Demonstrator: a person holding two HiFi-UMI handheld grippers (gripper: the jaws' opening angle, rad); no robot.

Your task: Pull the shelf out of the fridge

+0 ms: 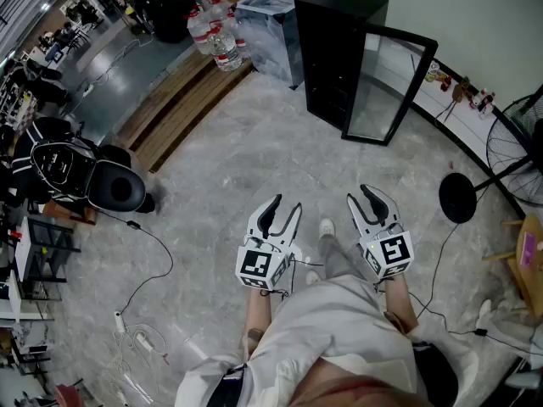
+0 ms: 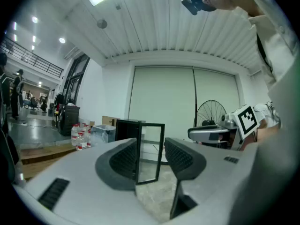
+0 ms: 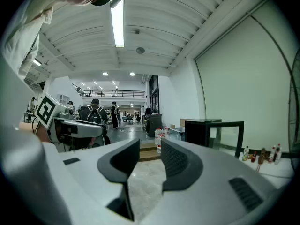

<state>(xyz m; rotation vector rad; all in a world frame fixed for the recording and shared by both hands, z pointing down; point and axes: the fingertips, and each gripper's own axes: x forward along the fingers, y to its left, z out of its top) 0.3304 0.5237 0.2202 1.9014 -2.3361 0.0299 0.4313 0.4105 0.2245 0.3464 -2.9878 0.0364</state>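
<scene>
A small black fridge (image 1: 339, 49) stands on the stone floor across the room, its glass door (image 1: 390, 87) swung open to the right. The inside is dark, and I cannot make out a shelf. I hold both grippers at waist height, well short of the fridge. The left gripper (image 1: 285, 206) is open with nothing between its jaws. It points at the fridge (image 2: 125, 135) and door (image 2: 151, 151). The right gripper (image 1: 361, 196) has a narrow gap between its jaws and holds nothing. In its view, the fridge (image 3: 201, 130) lies off to the right.
Water bottles (image 1: 216, 36) and a clear plastic bin (image 1: 271, 28) sit left of the fridge by a wooden platform (image 1: 182, 100). A fan (image 1: 517, 142) with a round base (image 1: 458, 197) stands at right. A black seat (image 1: 110, 185) and floor cables (image 1: 136, 337) are at left.
</scene>
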